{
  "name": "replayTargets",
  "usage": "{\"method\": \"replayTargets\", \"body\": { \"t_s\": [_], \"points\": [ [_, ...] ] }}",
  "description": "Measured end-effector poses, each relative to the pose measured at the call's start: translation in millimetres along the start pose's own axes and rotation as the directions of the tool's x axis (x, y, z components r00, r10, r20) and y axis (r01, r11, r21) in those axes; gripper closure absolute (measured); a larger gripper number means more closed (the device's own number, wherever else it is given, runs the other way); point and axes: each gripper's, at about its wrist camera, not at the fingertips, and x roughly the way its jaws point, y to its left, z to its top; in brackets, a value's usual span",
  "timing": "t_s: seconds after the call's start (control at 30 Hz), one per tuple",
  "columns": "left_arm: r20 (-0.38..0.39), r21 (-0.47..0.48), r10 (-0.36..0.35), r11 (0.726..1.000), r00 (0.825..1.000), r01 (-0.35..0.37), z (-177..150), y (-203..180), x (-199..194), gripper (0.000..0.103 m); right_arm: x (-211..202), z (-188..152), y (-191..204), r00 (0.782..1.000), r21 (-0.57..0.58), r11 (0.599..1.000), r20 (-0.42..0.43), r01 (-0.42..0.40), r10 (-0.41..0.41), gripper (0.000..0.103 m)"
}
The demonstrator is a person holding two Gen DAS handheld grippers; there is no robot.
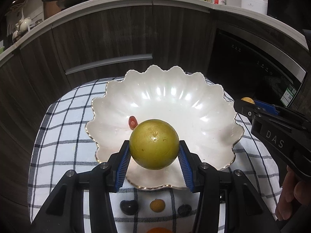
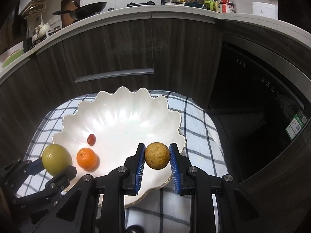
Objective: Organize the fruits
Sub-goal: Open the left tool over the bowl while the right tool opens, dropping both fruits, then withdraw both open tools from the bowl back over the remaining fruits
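Observation:
My left gripper (image 1: 154, 143) is shut on a round green-yellow fruit (image 1: 154, 144), held over the near rim of a white scalloped bowl (image 1: 165, 97). A small red fruit (image 1: 132, 122) lies inside the bowl. In the right wrist view my right gripper (image 2: 157, 147) is shut on a speckled yellow-brown fruit (image 2: 157, 155) above the bowl's (image 2: 126, 116) right rim. A mandarin (image 2: 86, 158) and the red fruit (image 2: 91, 139) rest in the bowl. The left gripper (image 2: 52, 167) with the green fruit (image 2: 56, 160) shows at the left.
The bowl stands on a blue-checked cloth (image 1: 64, 136). On the cloth in front of it lie a dark fruit (image 1: 128, 206), a small orange fruit (image 1: 157, 205) and another dark fruit (image 1: 184, 209). Dark cabinets (image 1: 116, 38) and an appliance (image 2: 262, 106) stand behind.

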Motion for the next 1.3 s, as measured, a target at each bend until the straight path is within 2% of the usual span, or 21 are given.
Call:
{"method": "replayTargets", "body": {
  "t_s": [0.5, 0.8, 0.83, 0.87, 0.9, 0.93, 0.97, 1.0, 1.03, 1.2, 1.3],
  "points": [
    [-0.040, -0.019, -0.012, 1.000, 0.999, 0.011, 6.3, -5.0, 24.9, 0.055, 31.5, 12.0, -7.4, 0.998, 0.037, 0.999, -0.051, -0.023, 0.025, 0.076],
    [-0.074, -0.022, 0.009, 1.000, 0.997, -0.011, 3.6, -1.9, 29.2, 0.055, 35.2, 12.0, -2.8, 0.998, 0.025, 0.999, -0.054, -0.035, 0.037, 0.076],
    [-0.075, -0.012, 0.013, 1.000, 0.997, -0.014, 2.7, -2.3, 29.2, 0.053, 34.9, 12.4, -1.9, 0.998, 0.016, 0.999, -0.051, -0.030, 0.031, 0.075],
    [-0.065, -0.007, 0.017, 1.000, 0.998, -0.018, 2.1, -2.5, 27.6, 0.044, 34.2, 12.6, -1.0, 0.998, 0.011, 1.000, -0.049, -0.029, 0.029, 0.075],
    [-0.048, -0.005, 0.025, 1.000, 0.999, -0.025, 1.9, -2.2, 24.7, 0.032, 33.4, 12.8, 0.0, 0.999, 0.006, 1.000, -0.047, -0.027, 0.027, 0.068],
    [-0.030, -0.008, 0.029, 1.000, 0.999, -0.029, 2.0, -1.6, 21.2, 0.028, 32.6, 13.0, 0.9, 0.999, 0.001, 1.000, -0.044, -0.025, 0.025, 0.055],
    [-0.020, -0.008, 0.028, 1.000, 0.999, -0.028, 2.5, -1.3, 18.9, 0.025, 30.7, 13.4, 1.8, 0.999, -0.004, 1.000, -0.034, -0.019, 0.019, 0.048],
    [-0.018, -0.006, 0.027, 1.000, 0.999, -0.027, 3.4, -1.3, 18.2, 0.025, 28.6, 13.4, 1.9, 1.000, -0.003, 1.000, -0.023, -0.010, 0.010, 0.037],
    [-0.015, -0.001, 0.032, 0.999, 0.999, -0.032, 4.0, -1.3, 17.0, 0.025, 26.9, 13.4, 1.4, 1.000, -0.001, 1.000, -0.016, -0.005, 0.005, 0.033],
    [0.011, -0.014, 0.034, 0.999, 0.999, -0.034, 6.4, 1.5, 11.0, 0.011, 25.4, 15.3, -2.7, 1.000, 0.018, 1.000, -0.018, 0.009, -0.009, 0.032],
    [0.038, -0.008, 0.038, 0.999, 0.999, -0.038, 7.5, 1.0, 4.9, 0.007, 22.8, 15.2, -2.9, 1.000, 0.018, 1.000, -0.011, 0.006, -0.006, 0.028]
  ]
}}
